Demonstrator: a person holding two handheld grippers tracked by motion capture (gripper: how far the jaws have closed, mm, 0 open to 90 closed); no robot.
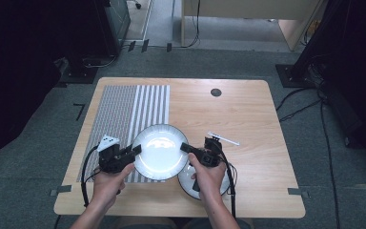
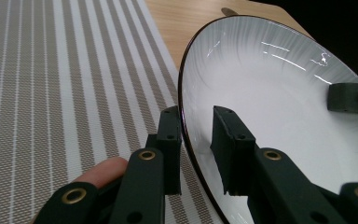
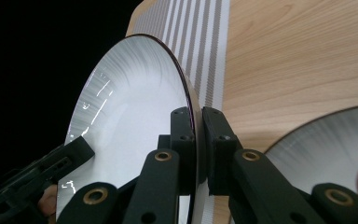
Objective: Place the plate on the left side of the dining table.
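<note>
Holding a white plate (image 1: 159, 150) by opposite edges, both grippers carry it above the table, partly over the striped placemat (image 1: 124, 114) and partly over bare wood. The left gripper (image 1: 137, 150) is clamped on the plate's left rim; in the left gripper view one jaw sits under the dark-edged rim and the other on the white face (image 2: 279, 116). The right gripper (image 1: 185, 147) is clamped on the opposite rim, its jaws pressed together on the thin edge, as the right gripper view shows against the plate (image 3: 130, 121).

Judgement on the step in hand: the plate appears to be in transfer toward the placemat. Both hands should travel together at equal height, since any difference would twist the rim between the jaws. Grip should be held firm until the plate's base rests flat, then released on both sides at once. The glazed surface looks slippery, so a slow, level descent is advisable.

A second plate (image 1: 187, 181) lies on the table just below the right hand (image 1: 208, 176), partly covered by it. A small white strip (image 1: 224, 139) lies on the wood to the right. The table (image 1: 248, 119) is light wood with rounded corners and a dark round grommet (image 1: 216, 92) near its far edge. Grey carpet (image 1: 38, 143) surrounds it, with cables (image 1: 324, 138) trailing at right and dark equipment stands behind.
</note>
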